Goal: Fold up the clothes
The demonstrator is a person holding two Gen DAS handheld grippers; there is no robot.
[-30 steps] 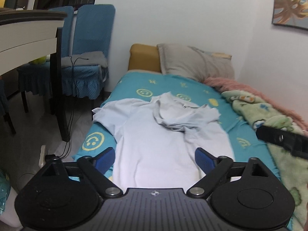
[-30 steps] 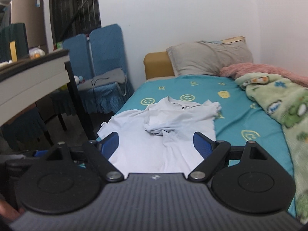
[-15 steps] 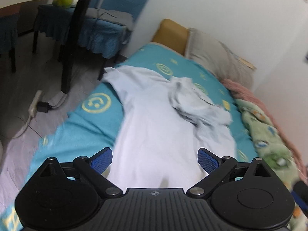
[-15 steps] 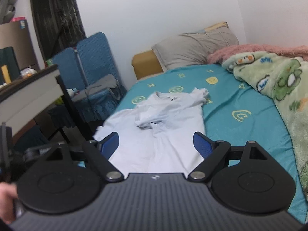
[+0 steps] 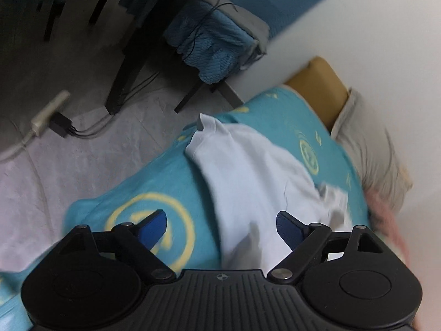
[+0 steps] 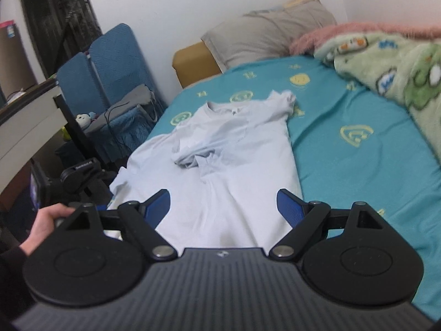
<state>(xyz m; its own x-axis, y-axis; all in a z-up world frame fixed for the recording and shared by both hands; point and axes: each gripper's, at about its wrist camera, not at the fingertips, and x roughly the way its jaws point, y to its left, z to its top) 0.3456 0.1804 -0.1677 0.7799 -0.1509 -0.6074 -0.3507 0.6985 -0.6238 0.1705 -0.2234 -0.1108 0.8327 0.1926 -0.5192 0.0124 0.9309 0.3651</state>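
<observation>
Broadly, by descending size:

Bed [image 6: 358,149]: teal sheet with yellow smiley prints; carries everything below. Its near-left edge runs beside the floor in the left wrist view.

Green blanket [image 6: 386,63]: heaped along the bed's right edge, a pink fleece [image 6: 344,31] behind it toward the head end.

White T-shirt [image 6: 228,154]: lies lengthwise on the left half of the bed, collar toward the head end, hem toward the foot. One sleeve reaches the left edge [image 5: 204,129]; the other points toward mid-bed. A rumpled bunch of cloth sits on the chest area. No fold is visible; judged, the task stands at its very start, with smoothing the bunch and all folds left.

Grey pillow [image 6: 267,35]: at the head end, against the wall.

Blue chairs [image 6: 110,63]: off the bed's left side, a cable draped over one seat.

Left gripper [image 5: 220,222]: jaws spread wide, grasping nothing, hovering above the shirt's left margin near the bed's left edge. The view is motion-blurred.

Right gripper [image 6: 223,202]: jaws likewise released and empty, above the hem at the foot end.

Left hand [image 6: 46,226]: wrapped round the other tool's handle.
</observation>
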